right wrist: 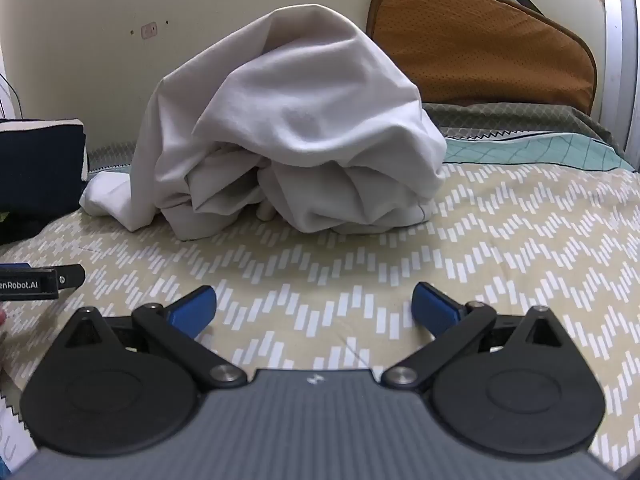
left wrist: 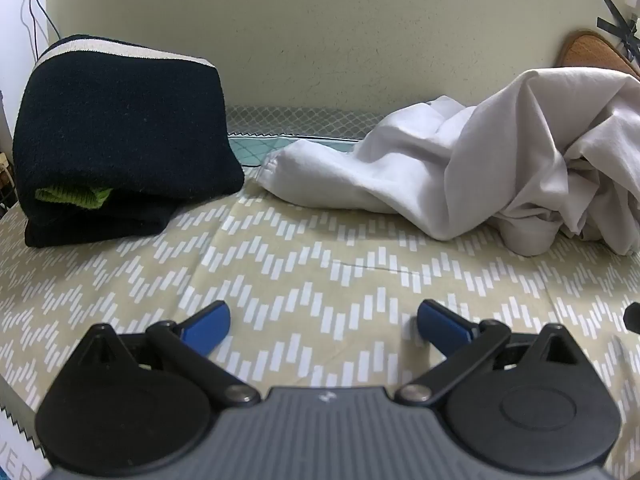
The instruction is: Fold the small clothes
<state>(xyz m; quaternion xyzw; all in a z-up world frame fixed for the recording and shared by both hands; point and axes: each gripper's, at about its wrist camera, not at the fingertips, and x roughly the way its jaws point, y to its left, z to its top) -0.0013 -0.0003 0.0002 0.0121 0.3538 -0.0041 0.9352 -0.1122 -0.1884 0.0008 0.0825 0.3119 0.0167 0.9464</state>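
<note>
A crumpled white garment [right wrist: 296, 140] lies in a heap on the patterned bedsheet [right wrist: 500, 248], ahead of my right gripper [right wrist: 314, 312]. In the left wrist view the same garment [left wrist: 480, 168] lies ahead to the right, one sleeve stretched left. A folded dark navy garment with a white stripe [left wrist: 120, 136] sits at the left on the sheet; a green piece [left wrist: 74, 196] pokes out of its fold. My left gripper [left wrist: 324, 326] is open and empty above the sheet. My right gripper is open and empty, short of the white heap.
A cream wall [left wrist: 320, 40] runs behind the bed. An orange mesh cushion [right wrist: 480, 40] leans on it at the right. A teal and grey cloth [right wrist: 520, 148] lies along the far edge. The left gripper's side [right wrist: 40, 280] shows in the right wrist view.
</note>
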